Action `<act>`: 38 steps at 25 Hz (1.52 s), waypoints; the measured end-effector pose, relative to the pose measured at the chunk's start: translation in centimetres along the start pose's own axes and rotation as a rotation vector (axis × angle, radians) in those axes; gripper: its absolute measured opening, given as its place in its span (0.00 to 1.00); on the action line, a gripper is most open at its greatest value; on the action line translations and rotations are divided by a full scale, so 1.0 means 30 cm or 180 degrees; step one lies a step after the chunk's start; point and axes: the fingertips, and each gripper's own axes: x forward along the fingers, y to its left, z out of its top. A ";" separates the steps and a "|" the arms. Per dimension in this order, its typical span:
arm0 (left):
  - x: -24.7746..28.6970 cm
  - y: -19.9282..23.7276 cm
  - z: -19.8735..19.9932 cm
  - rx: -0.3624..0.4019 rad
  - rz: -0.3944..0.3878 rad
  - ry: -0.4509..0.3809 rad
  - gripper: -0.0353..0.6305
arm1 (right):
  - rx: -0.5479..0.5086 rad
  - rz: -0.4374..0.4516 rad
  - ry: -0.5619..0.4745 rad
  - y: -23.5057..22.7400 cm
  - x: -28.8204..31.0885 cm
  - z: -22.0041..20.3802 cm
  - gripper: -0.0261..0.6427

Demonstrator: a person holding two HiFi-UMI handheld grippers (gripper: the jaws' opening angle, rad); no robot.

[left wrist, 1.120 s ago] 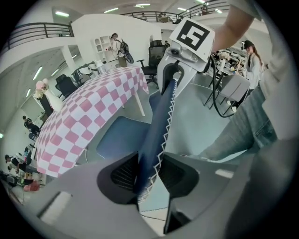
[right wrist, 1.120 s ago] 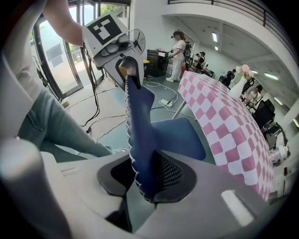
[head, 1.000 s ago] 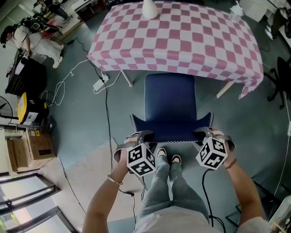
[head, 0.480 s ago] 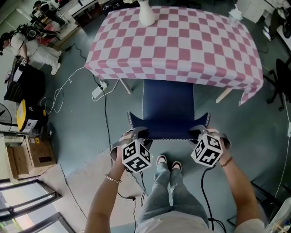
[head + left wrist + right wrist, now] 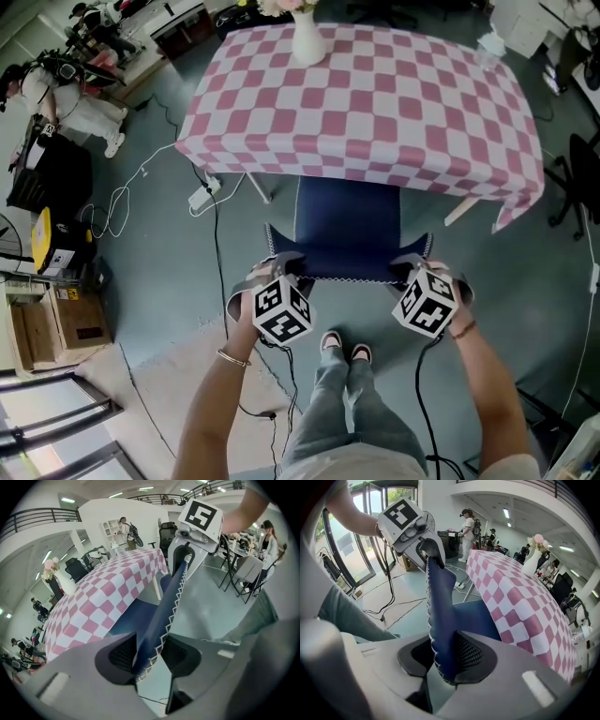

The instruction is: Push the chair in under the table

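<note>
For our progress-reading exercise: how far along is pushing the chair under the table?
Done: the front of the chair seat sits beneath the tablecloth edge. In hand: the right gripper clamps the backrest; the jaws of the left gripper have just been opening, backrest between them. Left: much of the seat shows outside; more pushing seems needed.
</note>
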 end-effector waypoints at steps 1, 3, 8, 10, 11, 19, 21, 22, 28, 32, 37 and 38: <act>0.007 0.014 0.004 0.0003 0.0000 -0.0004 0.27 | 0.0007 -0.0010 -0.0002 -0.013 0.003 0.004 0.20; 0.020 0.042 0.012 0.0023 0.0012 -0.0016 0.28 | 0.0020 -0.0035 -0.0009 -0.041 0.010 0.012 0.20; 0.066 0.139 0.043 0.0041 0.0123 -0.0046 0.28 | 0.0065 -0.0138 -0.0052 -0.130 0.033 0.040 0.20; 0.086 0.188 0.058 0.0043 0.0125 -0.0044 0.28 | 0.0094 -0.0143 -0.0062 -0.171 0.041 0.059 0.20; 0.094 0.208 0.066 0.0051 0.0113 -0.0044 0.29 | 0.0104 -0.0136 -0.0060 -0.189 0.044 0.067 0.20; 0.139 0.293 0.131 0.0091 0.0096 -0.0071 0.29 | 0.0124 -0.0143 -0.0057 -0.300 0.046 0.070 0.20; 0.138 0.299 0.130 0.0089 0.0068 -0.0078 0.29 | 0.0111 -0.0115 -0.0044 -0.303 0.045 0.074 0.20; 0.138 0.300 0.130 0.0091 0.0051 -0.0081 0.29 | 0.0106 -0.0116 -0.0051 -0.305 0.044 0.075 0.20; 0.180 0.358 0.170 0.0066 0.0122 -0.0094 0.29 | 0.0155 -0.0343 -0.0066 -0.394 0.059 0.073 0.19; 0.187 0.360 0.179 0.0108 0.0028 -0.0115 0.29 | 0.0125 -0.0198 -0.0034 -0.399 0.063 0.072 0.20; 0.188 0.358 0.179 0.0099 0.0024 -0.0121 0.30 | 0.0139 -0.0201 -0.0045 -0.399 0.065 0.069 0.20; 0.188 0.356 0.178 0.0102 0.0017 -0.0117 0.30 | 0.0140 -0.0192 -0.0042 -0.397 0.065 0.068 0.20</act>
